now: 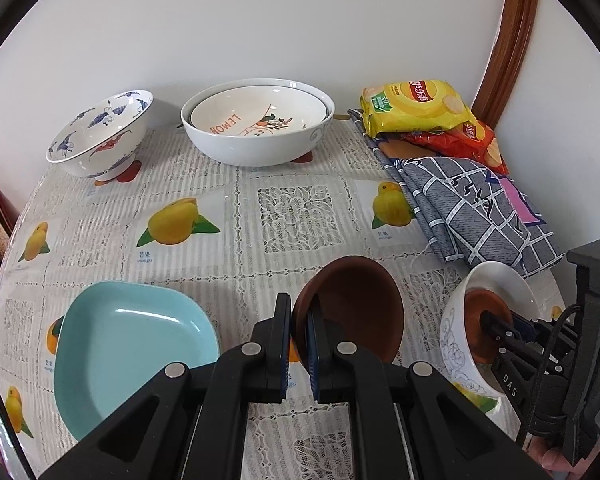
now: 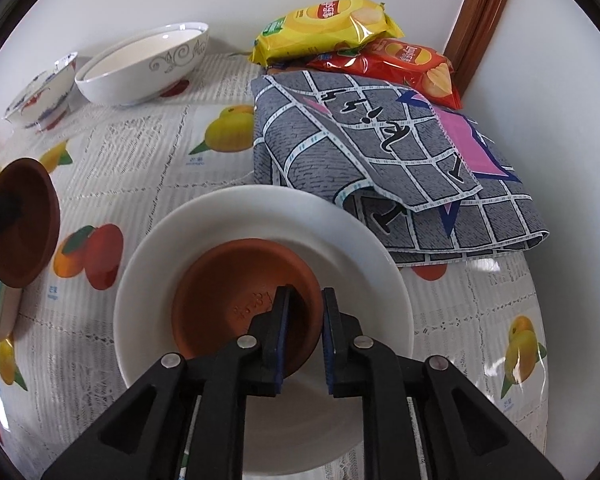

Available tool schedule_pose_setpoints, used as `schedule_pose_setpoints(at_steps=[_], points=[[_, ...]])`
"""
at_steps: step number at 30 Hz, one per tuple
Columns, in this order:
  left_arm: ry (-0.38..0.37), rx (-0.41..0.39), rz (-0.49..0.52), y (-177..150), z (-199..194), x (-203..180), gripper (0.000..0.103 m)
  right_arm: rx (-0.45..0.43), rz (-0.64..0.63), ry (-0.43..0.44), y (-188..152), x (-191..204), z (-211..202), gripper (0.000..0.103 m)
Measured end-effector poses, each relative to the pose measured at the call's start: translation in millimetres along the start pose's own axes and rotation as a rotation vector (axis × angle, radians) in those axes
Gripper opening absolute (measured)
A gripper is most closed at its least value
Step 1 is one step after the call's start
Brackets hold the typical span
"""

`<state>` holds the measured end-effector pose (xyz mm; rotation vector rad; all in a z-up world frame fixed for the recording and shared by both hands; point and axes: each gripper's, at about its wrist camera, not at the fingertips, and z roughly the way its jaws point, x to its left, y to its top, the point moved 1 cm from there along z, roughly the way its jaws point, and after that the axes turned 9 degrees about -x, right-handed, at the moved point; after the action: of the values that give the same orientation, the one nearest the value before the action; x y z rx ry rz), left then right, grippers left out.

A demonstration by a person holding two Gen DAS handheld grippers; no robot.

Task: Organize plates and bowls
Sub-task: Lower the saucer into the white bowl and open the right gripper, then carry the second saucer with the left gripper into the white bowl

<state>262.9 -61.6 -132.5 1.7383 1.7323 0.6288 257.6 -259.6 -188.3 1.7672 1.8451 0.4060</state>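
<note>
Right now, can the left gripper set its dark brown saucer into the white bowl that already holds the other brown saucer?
Probably not yet. The right gripper sits inside the white bowl, jaws around the rim of the terracotta saucer, blocking the way. The left gripper is shut on its dark brown saucer.

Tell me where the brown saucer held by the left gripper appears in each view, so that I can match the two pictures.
Left wrist view: the brown saucer is at lower centre, tilted, its rim between the fingers of the left gripper.
Right wrist view: the same saucer is at the far left edge.
Shared landmark: the yellow chip bag by the wall.
</note>
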Motion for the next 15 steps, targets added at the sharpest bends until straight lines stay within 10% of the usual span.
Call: schedule_pose_setpoints(at_steps=[15], points=[[-0.011,-0.004,0.004,-3.1,-13.4,-4.8,0.008,-0.011,-0.01,-0.039,-0.7,-0.7,-13.4,0.04]])
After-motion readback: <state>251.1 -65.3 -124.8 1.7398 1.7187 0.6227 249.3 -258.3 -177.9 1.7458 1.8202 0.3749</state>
